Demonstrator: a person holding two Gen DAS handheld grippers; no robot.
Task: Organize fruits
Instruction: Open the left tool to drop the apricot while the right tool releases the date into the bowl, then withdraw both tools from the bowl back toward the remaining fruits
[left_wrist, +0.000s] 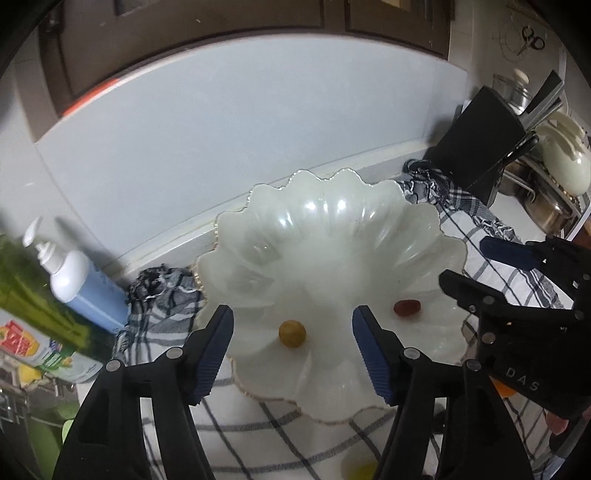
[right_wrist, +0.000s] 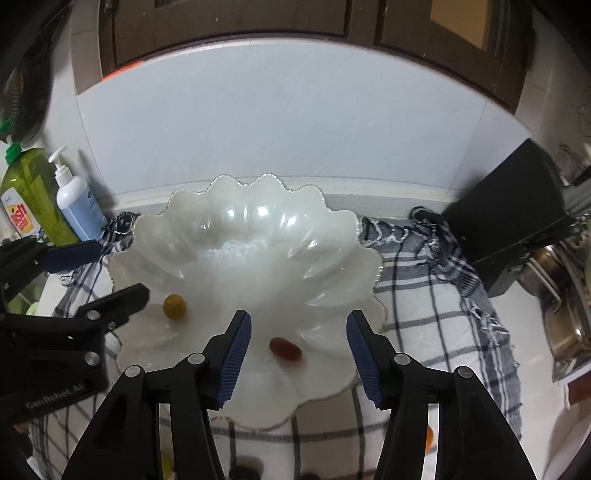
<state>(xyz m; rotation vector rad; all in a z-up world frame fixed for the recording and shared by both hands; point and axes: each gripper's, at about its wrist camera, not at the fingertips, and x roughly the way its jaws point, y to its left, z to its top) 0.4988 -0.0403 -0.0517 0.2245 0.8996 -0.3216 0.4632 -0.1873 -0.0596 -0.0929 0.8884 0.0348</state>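
we held both hand-held grippers, left and right, wide open and empty over the scalloped bowl. inside, near its front rim, lay a round yellow fruit and an oblong red fruit, long axis running left-right.

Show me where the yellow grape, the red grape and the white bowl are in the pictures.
yellow grape (left_wrist: 292, 333), left wrist view, middle of the fruit.
red grape (right_wrist: 284, 348), right wrist view, middle of the fruit.
white bowl (right_wrist: 258, 184), right wrist view, its scalloped far rim.
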